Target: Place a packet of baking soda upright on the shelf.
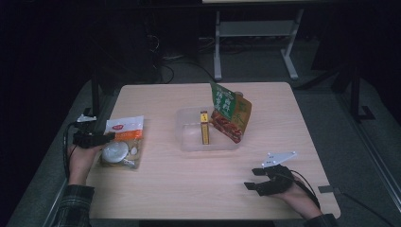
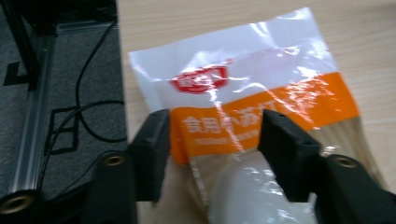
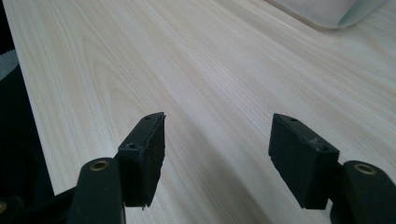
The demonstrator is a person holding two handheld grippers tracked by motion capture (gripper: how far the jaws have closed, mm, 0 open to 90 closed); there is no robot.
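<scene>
A white and orange packet (image 1: 123, 141) with a red logo is seen beside black jaws on the pale wood-grain table (image 1: 189, 189).

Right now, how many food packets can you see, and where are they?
3. An orange-and-white packet lies at the table's left edge, between the left gripper's jaws. A green-and-brown packet and a slim yellow packet stand in the clear tub. More may hide behind them.
</scene>
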